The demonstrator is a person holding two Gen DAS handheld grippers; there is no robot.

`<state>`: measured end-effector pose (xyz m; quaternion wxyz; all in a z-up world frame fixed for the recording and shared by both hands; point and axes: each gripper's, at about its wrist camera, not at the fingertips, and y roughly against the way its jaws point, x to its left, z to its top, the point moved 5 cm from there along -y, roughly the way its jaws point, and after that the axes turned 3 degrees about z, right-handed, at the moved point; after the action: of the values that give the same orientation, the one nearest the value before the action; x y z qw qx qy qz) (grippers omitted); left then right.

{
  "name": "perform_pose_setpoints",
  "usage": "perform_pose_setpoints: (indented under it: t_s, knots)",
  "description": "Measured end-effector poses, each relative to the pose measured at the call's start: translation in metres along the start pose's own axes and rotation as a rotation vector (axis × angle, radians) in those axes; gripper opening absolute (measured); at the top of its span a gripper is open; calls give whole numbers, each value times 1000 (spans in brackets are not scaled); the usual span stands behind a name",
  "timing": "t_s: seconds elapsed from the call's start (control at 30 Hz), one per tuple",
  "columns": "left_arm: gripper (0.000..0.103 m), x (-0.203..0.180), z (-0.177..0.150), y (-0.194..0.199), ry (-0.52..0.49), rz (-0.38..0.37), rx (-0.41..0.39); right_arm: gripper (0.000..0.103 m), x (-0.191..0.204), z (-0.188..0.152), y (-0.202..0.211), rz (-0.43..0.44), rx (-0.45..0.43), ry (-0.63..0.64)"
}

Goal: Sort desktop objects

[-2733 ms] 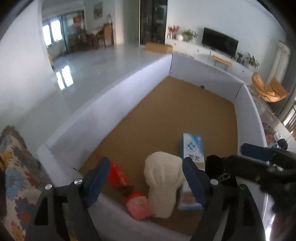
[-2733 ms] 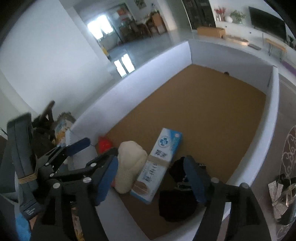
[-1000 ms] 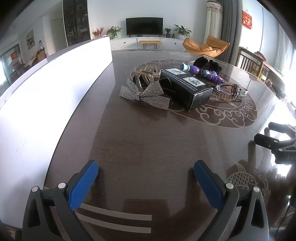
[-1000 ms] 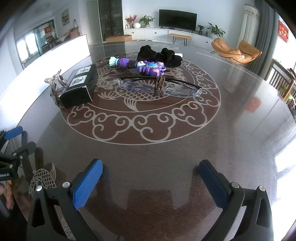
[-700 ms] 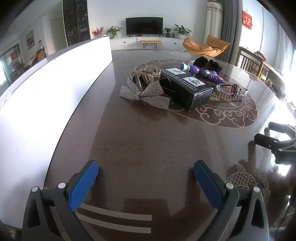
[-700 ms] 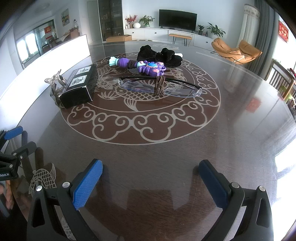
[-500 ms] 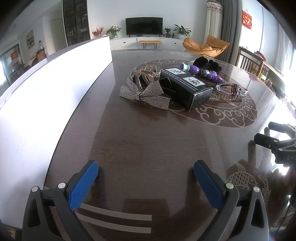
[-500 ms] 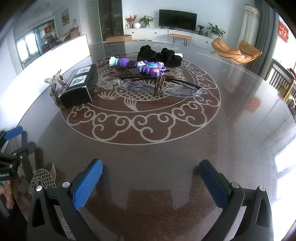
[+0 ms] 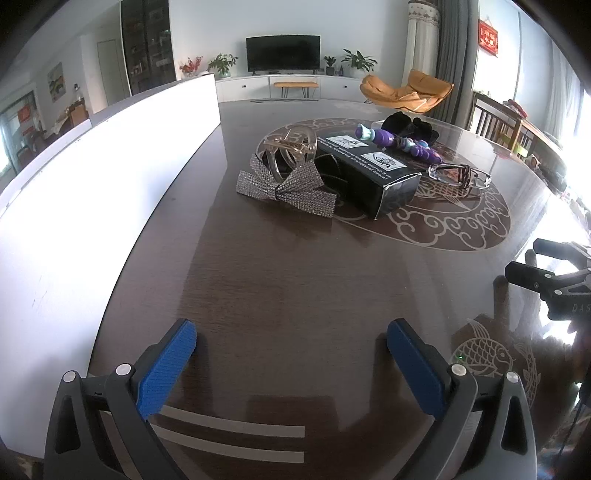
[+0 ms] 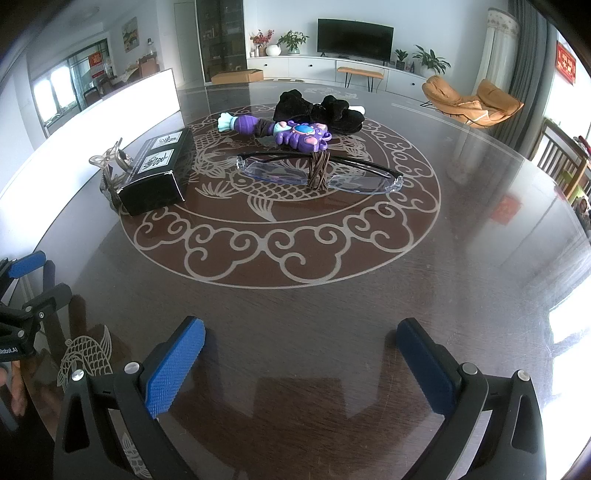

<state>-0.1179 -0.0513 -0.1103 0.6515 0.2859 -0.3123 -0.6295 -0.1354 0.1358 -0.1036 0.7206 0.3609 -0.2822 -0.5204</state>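
Setting: a living room with a wall television (image 10: pixel 355 34) and orange lounge chair (image 10: pixel 474 98) at the far end; in front, a dark glossy round table (image 10: pixel 332 314) inlaid with a pale fish-and-cloud medallion. A white-walled bin (image 9: pixel 92 184) runs along the table's left edge.

Items on the table, grouped at the medallion's far half:
- Black rectangular box (image 9: pixel 369 173) with white labels on top, lying flat at the left of the group.
- Silver glitter bow (image 9: pixel 286 190), just left of the box and touching its near side.
- Clear plastic hair claw clip (image 9: pixel 291 147), behind the bow, against the box's left face.
- Purple toy wand (image 10: pixel 280 129) with a pale blue tip, lying crosswise beyond the box, its far side against a black plush piece.
- Black fuzzy bow or scrunchie (image 10: pixel 321 109), farthest of the group.
- Clear-lens eyeglasses (image 10: pixel 317 171) with dark arms, folded, near of the wand; a brown braided hair tie (image 10: pixel 318 170) lies draped across the bridge.

Grippers, both well short of the items, low over bare table:
- Left gripper (image 9: pixel 291 354): blue-padded jaws spread wide, nothing between them.
- Right gripper (image 10: pixel 301 350): blue-padded jaws likewise spread wide and empty.
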Motion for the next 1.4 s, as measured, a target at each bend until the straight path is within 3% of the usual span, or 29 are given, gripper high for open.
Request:
perform_pose_setpoints:
  t_s: [0.5,0.63,0.83,1.1,1.23,1.3,1.37,1.4]
  knots:
    - [103,14,-3,1,20,15,5,103,0,0,0,0,1,0]
    - [103,16,-3,1,17,12,2,103,4,4,-3,2,38,-13]
    - [103,19,-3,2,26,17,-5,103,35,45,9,136,-53,-29]
    - [103,21,-3,1,25,17,-13,102,111,107,-31,184,-12,168]
    - [103,21,-3,1,24,14,-13,93,125,115,-63,134,63,233]
    - [103,21,-3,1,21,12,-12,87,125,118,-72,150,70,223]
    - [103,21,-3,1,19,12,-10,69,125,119,-70,178,68,209]
    - [103,22,-3,1,19,12,-10,65,126,118,-70,195,77,203]
